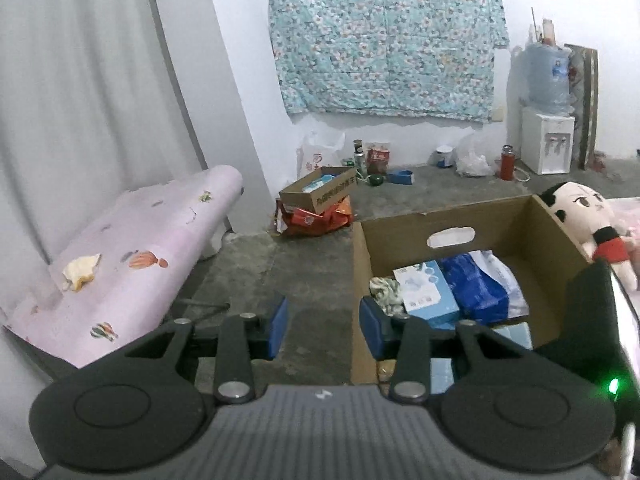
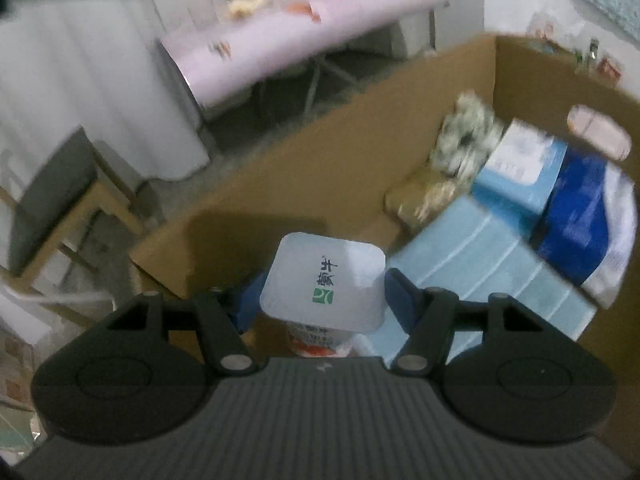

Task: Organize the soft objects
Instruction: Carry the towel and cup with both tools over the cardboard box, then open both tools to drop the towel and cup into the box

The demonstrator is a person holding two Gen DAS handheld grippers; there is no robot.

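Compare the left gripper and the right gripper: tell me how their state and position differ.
The left gripper is open with nothing between its blue pads; the right gripper is shut on a white yogurt cup. The left gripper straddles the near wall of the cardboard box, partly over the floor; the right gripper is over the box's inside. Both point toward the same box.

White tissue pack (image 2: 324,284) over cardboard box (image 2: 320,160)
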